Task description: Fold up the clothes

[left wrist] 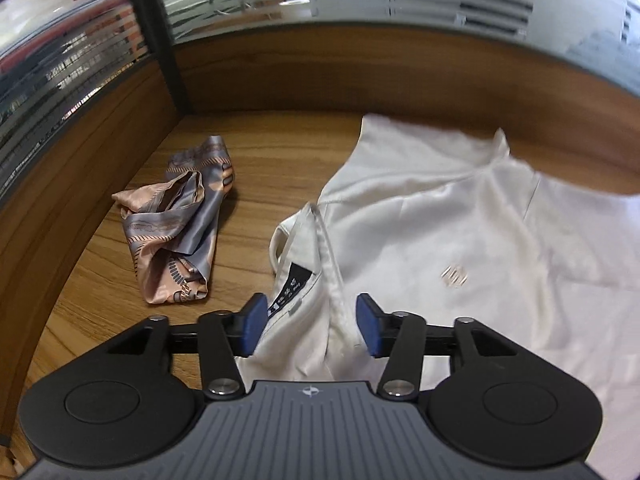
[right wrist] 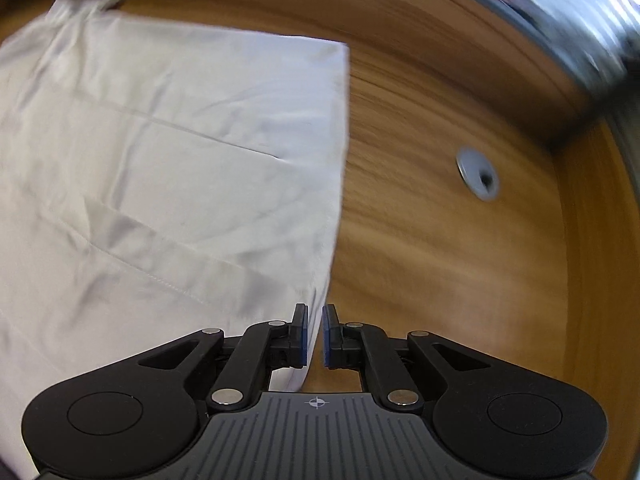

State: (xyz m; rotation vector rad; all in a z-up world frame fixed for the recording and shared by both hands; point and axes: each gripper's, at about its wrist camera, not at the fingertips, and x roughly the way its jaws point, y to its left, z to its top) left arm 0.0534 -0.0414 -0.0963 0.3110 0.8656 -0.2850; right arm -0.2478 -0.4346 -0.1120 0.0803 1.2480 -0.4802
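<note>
One white shirt [left wrist: 460,240] lies spread over the wooden counter [left wrist: 272,160], front up with its small chest emblem showing, laid flat, I'd judge, so it can be folded in clean halves. Its collar end, with the black label, sits between the pads of the left gripper [left wrist: 311,330], whose jaws stand apart around the cloth without pressing it. The right gripper [right wrist: 315,336] hangs at the shirt's straight side edge [right wrist: 340,168], jaws nearly together with only a sliver between and no fabric visibly pinched. One crumpled patterned scarf [left wrist: 180,224] waits well apart at the left, likely the next piece. Two grippers, two garments.
</note>
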